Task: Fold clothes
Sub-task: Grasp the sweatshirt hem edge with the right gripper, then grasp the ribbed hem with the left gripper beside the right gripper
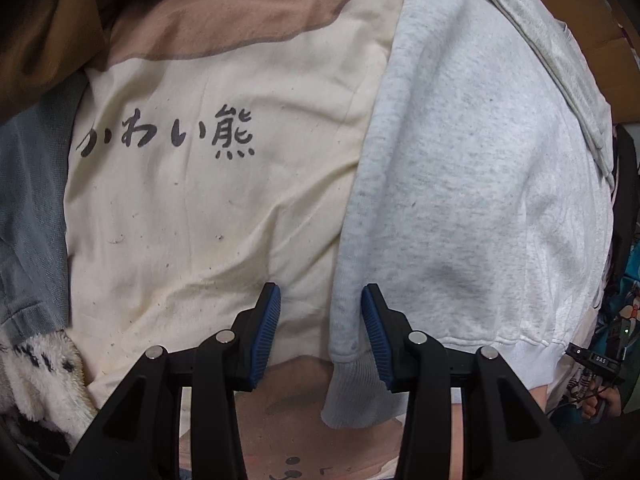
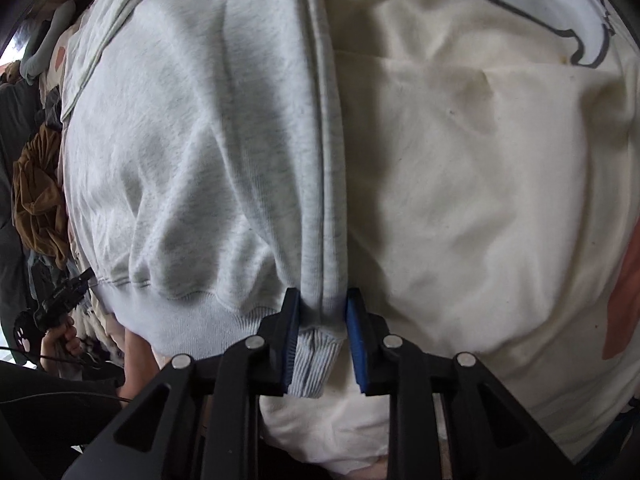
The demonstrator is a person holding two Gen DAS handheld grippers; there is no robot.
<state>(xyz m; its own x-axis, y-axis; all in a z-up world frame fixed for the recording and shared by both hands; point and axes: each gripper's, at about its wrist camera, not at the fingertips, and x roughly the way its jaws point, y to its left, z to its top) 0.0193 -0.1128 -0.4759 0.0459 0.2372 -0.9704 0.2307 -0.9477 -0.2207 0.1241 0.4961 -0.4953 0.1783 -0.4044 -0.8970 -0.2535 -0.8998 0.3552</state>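
The grey sweatshirt (image 1: 472, 184) lies spread on a cream bedsheet (image 1: 192, 216) printed with dark characters and a brown cartoon figure, its body filling the 1 to 4 o'clock part of the left wrist view and the 9 to 12 o'clock part of the right wrist view. One long sleeve (image 2: 324, 184) runs down the garment's edge to a ribbed cuff (image 2: 314, 360) at 6 o'clock in the right wrist view, and the right gripper (image 2: 320, 312) has its blue pads on either side of that cuff, narrowed and apparently pinching it. To do this step well, the hold looks best taken on the thick rib, then carried across the body without dragging the sheet. The left gripper (image 1: 322, 320) stands half open over the other sleeve's cuff (image 1: 352, 384) at 6 o'clock; the cloth sits between the fingers near the right pad (image 1: 376, 340), not squeezed. It should close before both sleeves are folded in.
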